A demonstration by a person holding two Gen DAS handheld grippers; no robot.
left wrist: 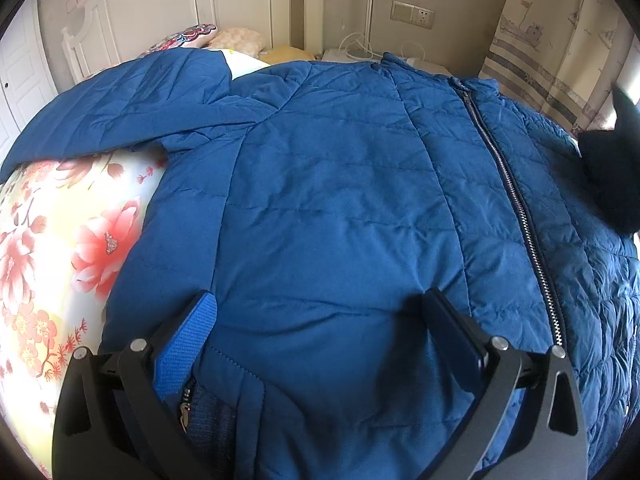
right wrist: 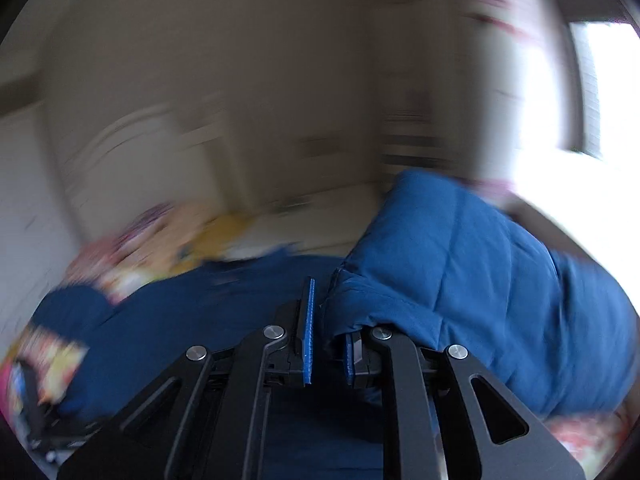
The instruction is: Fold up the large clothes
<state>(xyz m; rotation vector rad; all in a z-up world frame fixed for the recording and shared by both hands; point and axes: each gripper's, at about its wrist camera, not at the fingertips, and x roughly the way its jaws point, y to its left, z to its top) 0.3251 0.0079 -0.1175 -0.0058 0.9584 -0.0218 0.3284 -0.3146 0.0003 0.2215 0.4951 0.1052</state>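
Observation:
A blue quilted jacket [left wrist: 340, 200] lies front up on the floral bedspread [left wrist: 60, 240], its metal zipper [left wrist: 516, 200] closed and one sleeve [left wrist: 120, 112] stretched out to the left. My left gripper [left wrist: 320, 308] is open, its fingers spread wide over the jacket's lower front near the hem. The right wrist view is blurred. There my right gripper [right wrist: 328, 312] is shut on a fold of the jacket [right wrist: 460, 260], which rises up and to the right of the jaws above the rest of the garment [right wrist: 180, 320].
A white headboard [left wrist: 152, 12] and pillows [left wrist: 200, 34] stand at the far end of the bed. A nightstand with cables [left wrist: 352, 54] and a patterned curtain [left wrist: 560, 40] are behind. A dark blurred shape [left wrist: 612, 168] overlaps the jacket's right edge.

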